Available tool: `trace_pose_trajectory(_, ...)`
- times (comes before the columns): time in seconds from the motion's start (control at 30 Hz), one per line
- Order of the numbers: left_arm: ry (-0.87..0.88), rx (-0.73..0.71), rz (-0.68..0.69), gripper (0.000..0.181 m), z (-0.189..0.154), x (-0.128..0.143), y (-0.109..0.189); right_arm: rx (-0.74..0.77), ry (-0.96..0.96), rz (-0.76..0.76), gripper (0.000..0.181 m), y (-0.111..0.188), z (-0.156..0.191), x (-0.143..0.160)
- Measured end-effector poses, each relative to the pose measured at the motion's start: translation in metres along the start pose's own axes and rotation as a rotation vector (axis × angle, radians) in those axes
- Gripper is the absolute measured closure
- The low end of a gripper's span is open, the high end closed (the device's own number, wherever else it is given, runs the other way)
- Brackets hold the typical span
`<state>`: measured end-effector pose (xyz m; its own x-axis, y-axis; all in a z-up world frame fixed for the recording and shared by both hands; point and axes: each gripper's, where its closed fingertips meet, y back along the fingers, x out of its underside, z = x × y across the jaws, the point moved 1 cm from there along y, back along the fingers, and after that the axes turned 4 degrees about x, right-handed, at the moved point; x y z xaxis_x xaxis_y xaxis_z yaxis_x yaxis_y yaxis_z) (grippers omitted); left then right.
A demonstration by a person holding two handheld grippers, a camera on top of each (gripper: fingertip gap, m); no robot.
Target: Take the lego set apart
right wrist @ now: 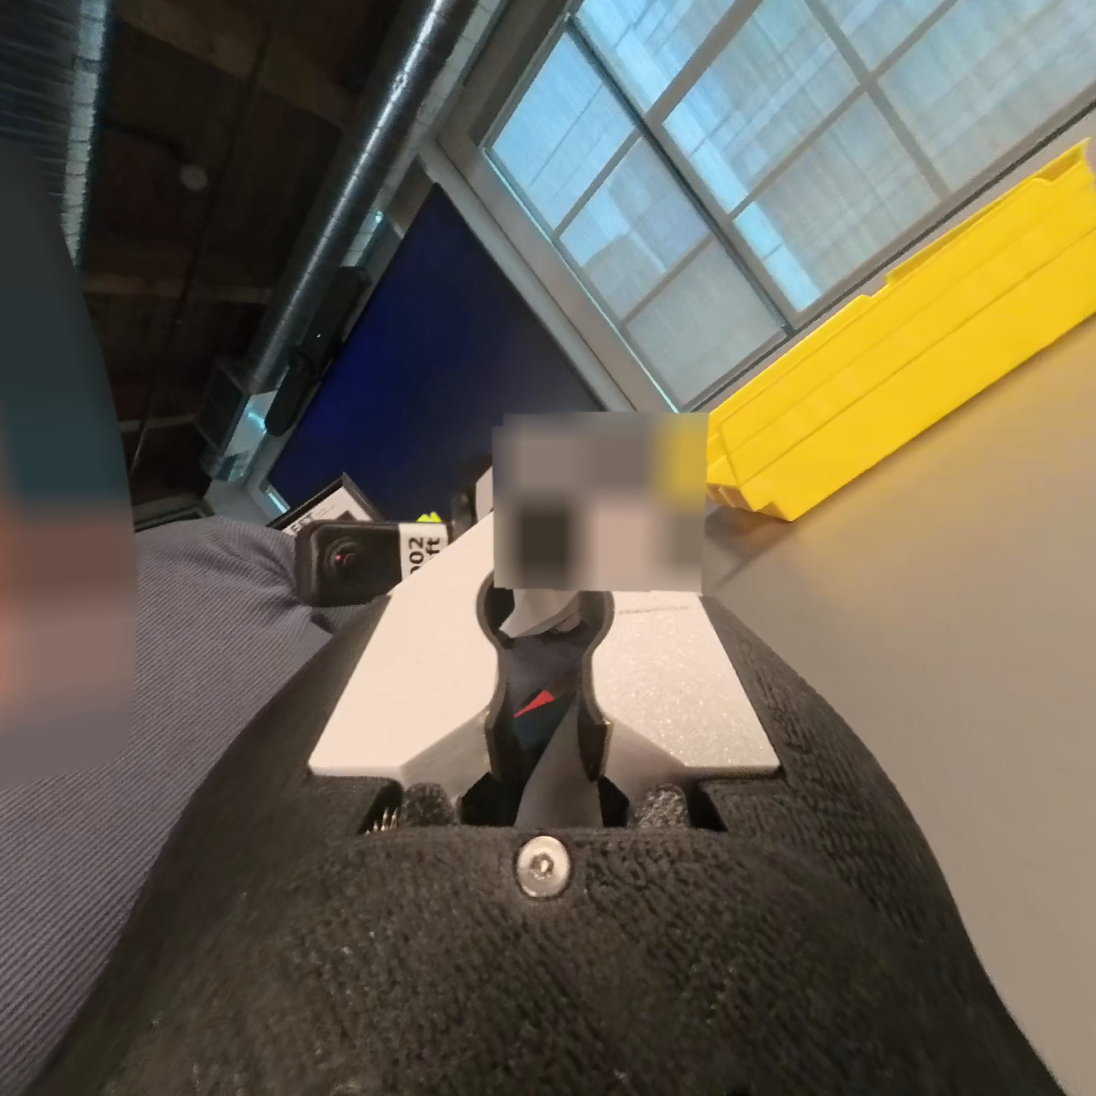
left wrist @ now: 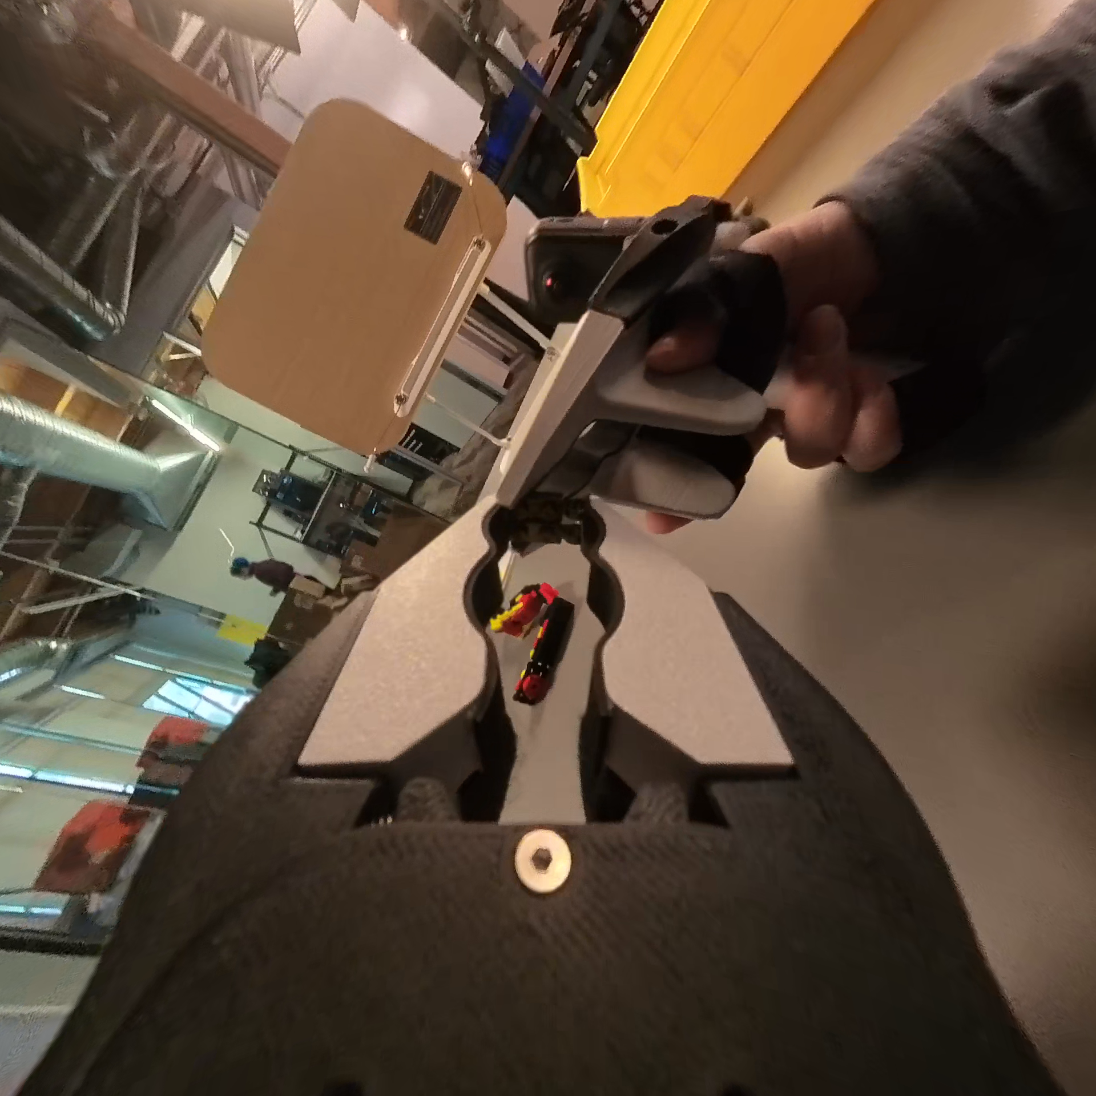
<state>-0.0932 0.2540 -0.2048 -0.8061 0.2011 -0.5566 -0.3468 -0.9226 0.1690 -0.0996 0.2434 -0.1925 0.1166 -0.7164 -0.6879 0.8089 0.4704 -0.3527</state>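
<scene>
Two fingers of the left gripper reach out, close together. Their tips pinch a small brown and black bumpy piece. Through the thin gap between the fingers you can see the red, yellow and black lego set. It lies on the flat grey table, past the fingers and not touched by them.

The right gripper meets the left one tip to tip. Its fingers are nearly closed too, but a blur hides the tips, so I cannot tell if it holds anything. A hand in a dark sleeve grips its handle.

Farther back, a long yellow plastic bin sits on the table. A pale wooden board with round corners stands beyond the table's edge.
</scene>
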Motion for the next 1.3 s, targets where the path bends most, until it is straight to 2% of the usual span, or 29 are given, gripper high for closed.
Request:
trace_pose_trajectory(0.03,0.021,-0.005,0.008,0.159,0.001,0.003,-0.001,0.021,0.0,-0.009,0.168,0.0,-0.003,-0.001)
trace_pose_trajectory(0.23,0.154,-0.048,0.039,0.159,0.009,0.018,-0.005,0.165,0.004,-0.129,0.162,0.013,-0.024,-0.021)
trace_pose_trajectory(0.33,0.201,-0.071,0.05,0.159,0.016,0.026,-0.003,0.243,0.06,-0.178,0.17,0.023,-0.029,-0.031)
trace_pose_trajectory(0.5,0.227,-0.121,0.094,0.159,0.031,0.044,0.007,0.329,0.155,-0.204,0.167,0.027,-0.033,-0.037)
trace_pose_trajectory(0.63,0.258,-0.324,0.215,0.159,0.08,0.073,0.049,0.437,0.268,-0.219,0.166,0.034,-0.039,-0.042)
trace_pose_trajectory(0.73,0.415,-0.504,0.422,0.159,0.124,0.124,0.103,0.486,0.323,-0.219,0.167,0.036,-0.041,-0.044)
trace_pose_trajectory(0.8,0.567,-0.552,0.595,0.158,0.137,0.169,0.14,0.5,0.337,-0.205,0.167,0.035,-0.043,-0.043)
trace_pose_trajectory(0.9,0.837,-0.499,0.795,0.158,0.13,0.229,0.175,0.511,0.343,-0.182,0.168,0.034,-0.045,-0.039)
trace_pose_trajectory(1.0,1.087,-0.407,0.822,0.132,0.116,0.255,0.184,0.512,0.342,-0.175,0.169,0.033,-0.046,-0.038)
trace_pose_trajectory(1.13,1.203,-0.413,0.845,0.12,0.111,0.271,0.193,0.508,0.332,-0.18,0.169,0.034,-0.046,-0.039)
trace_pose_trajectory(1.3,1.353,-0.353,0.765,0.104,0.105,0.267,0.186,0.506,0.323,-0.185,0.169,0.035,-0.047,-0.039)
